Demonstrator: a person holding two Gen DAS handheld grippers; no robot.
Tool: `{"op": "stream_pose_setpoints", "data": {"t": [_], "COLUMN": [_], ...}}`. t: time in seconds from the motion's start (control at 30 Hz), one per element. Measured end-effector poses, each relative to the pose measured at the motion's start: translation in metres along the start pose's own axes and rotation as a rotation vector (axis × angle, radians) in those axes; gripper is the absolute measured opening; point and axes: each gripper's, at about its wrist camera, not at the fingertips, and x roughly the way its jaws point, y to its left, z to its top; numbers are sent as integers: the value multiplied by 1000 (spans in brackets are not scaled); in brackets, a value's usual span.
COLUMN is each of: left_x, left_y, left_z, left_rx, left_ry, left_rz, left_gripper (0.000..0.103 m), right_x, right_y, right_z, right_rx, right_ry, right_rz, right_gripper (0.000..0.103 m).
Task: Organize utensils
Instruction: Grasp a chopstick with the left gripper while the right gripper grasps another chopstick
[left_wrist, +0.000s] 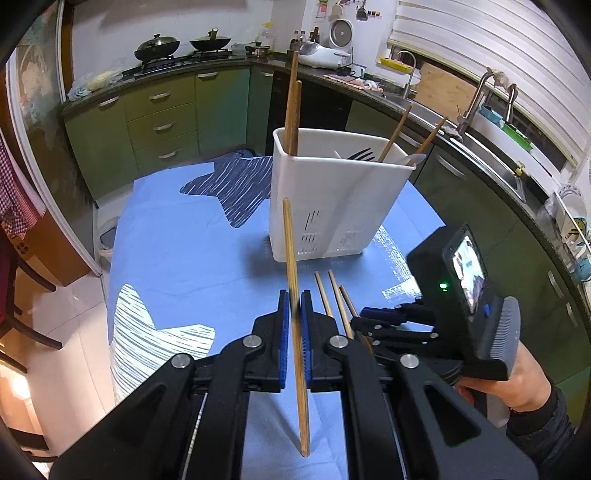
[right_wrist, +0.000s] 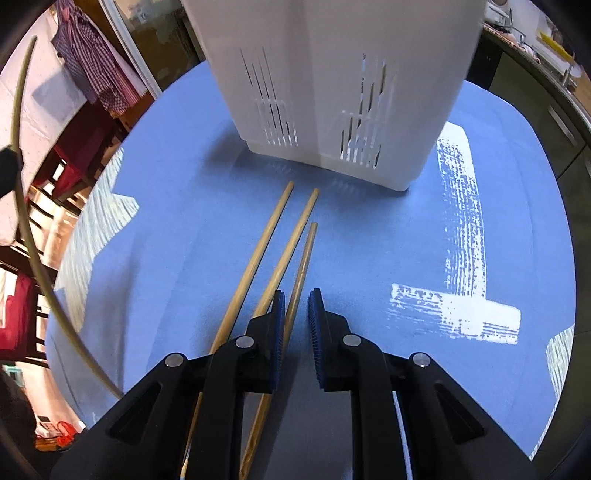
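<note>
My left gripper (left_wrist: 294, 301) is shut on a wooden chopstick (left_wrist: 291, 254) and holds it above the blue tablecloth (left_wrist: 177, 251), in front of the white utensil holder (left_wrist: 332, 206). The holder has chopsticks (left_wrist: 293, 107) and a dark fork (left_wrist: 362, 154) standing in it. Three chopsticks (right_wrist: 291, 247) lie on the cloth in front of the holder (right_wrist: 332, 81). My right gripper (right_wrist: 296, 299) is open, low over the cloth, with the rightmost lying chopstick (right_wrist: 301, 273) between its fingers. It also shows in the left wrist view (left_wrist: 376, 317) beside the lying chopsticks (left_wrist: 334, 295).
Green kitchen cabinets (left_wrist: 162, 122), a stove with woks (left_wrist: 159, 48) and a sink (left_wrist: 491, 147) ring the table at the back and right. Chairs (right_wrist: 55, 177) and a checked cloth (right_wrist: 92, 62) stand off the table's left side.
</note>
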Motion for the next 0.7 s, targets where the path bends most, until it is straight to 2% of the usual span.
{"op": "stream_pose_setpoints", "data": {"t": [0.1, 0.17, 0.37, 0.7], "left_x": [0, 0, -1, -8], "left_y": [-1, -1, 0, 0], "left_z": [0, 0, 0, -1], "left_rx": [4, 3, 2, 13], "left_ry": [0, 0, -1, -12], "left_rz": [-7, -6, -7, -3], "left_gripper": [6, 6, 6, 6], "right_x": [4, 7, -6, -101], "right_y": [7, 9, 3, -11], "right_z": [4, 7, 7, -12], "right_rx": [-17, -26, 2, 28], "right_ry": [-2, -6, -48, -263], "right_rz": [-33, -47, 4, 73], "right_gripper": [14, 9, 6, 6]}}
